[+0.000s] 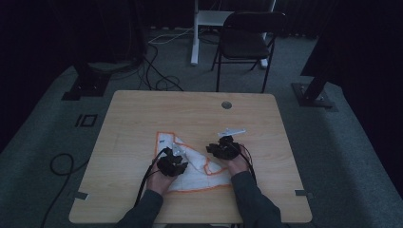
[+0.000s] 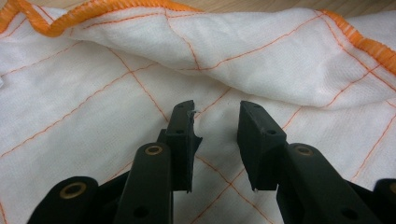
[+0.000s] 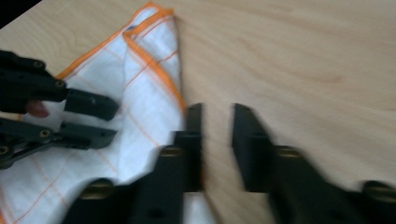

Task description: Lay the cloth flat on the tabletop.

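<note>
Nearest, two forearms reaching in over near table (image 1: 142, 209) edge. Left gripper (image 2: 215, 116) hovering over white cloth (image 2: 93, 107), jaws parted and grasping nothing, probably set to pinch a fold. Right gripper (image 3: 217, 121) released too, off cloth's right edge over bare wood. Cloth rumpled at near centre, orange hem (image 3: 161, 70) doubled over. Far off, folding chair (image 1: 244, 40), floor cables; nothing blocking
</note>
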